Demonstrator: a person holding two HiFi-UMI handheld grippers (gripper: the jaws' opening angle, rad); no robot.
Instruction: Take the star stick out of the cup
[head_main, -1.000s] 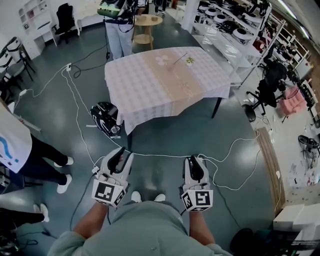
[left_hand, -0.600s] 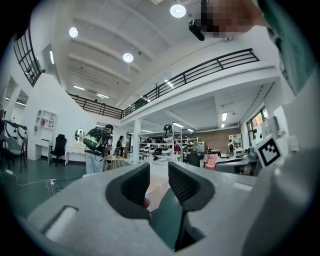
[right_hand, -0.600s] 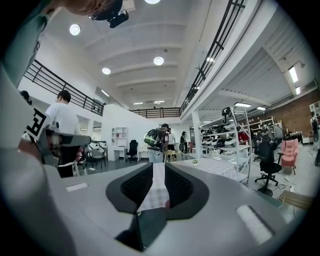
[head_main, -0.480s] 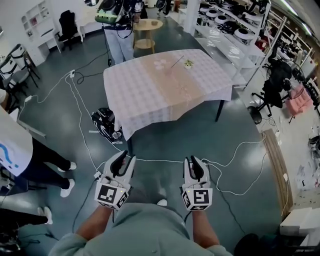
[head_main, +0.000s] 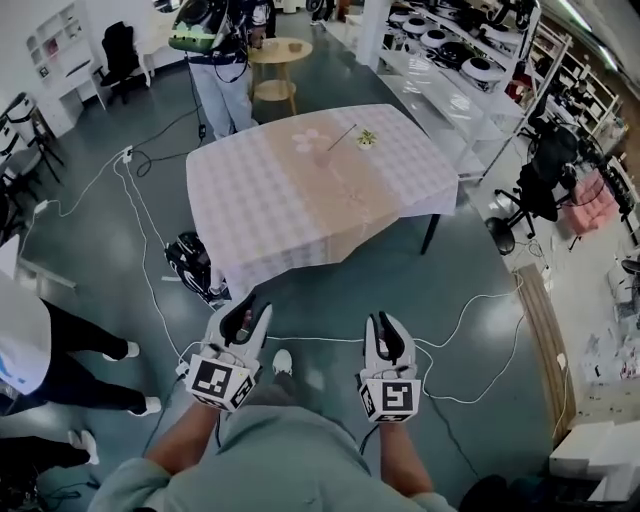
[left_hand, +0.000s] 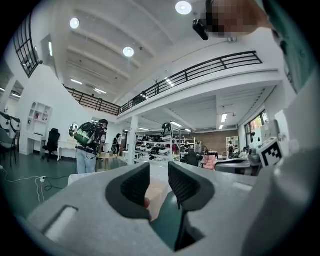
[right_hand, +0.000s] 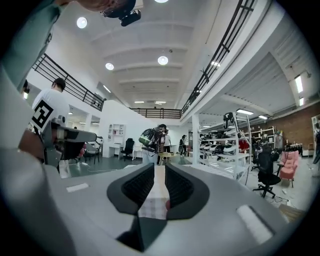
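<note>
A small cup (head_main: 367, 139) stands near the far edge of a table (head_main: 270, 200) covered with a checked cloth, and a thin stick (head_main: 341, 137) leans out of it to the left. Both grippers hang low in front of my body, well short of the table. My left gripper (head_main: 245, 318) is open, its jaws (left_hand: 159, 182) apart with nothing between them. My right gripper (head_main: 387, 336) shows a narrow empty gap (right_hand: 159, 182), and its jaws are closing.
A pale flower-shaped thing (head_main: 309, 141) lies left of the cup. Cables (head_main: 150, 270) run over the floor. A dark bag (head_main: 190, 262) sits by the table's near left leg. A person with a backpack (head_main: 215, 40) stands behind the table, another person (head_main: 60, 340) at left, shelves (head_main: 450, 60) and a chair (head_main: 530, 190) at right.
The view has drifted, so the table now sits a little further left in the frame. Both grippers stay low before my body. The person at left shows less.
</note>
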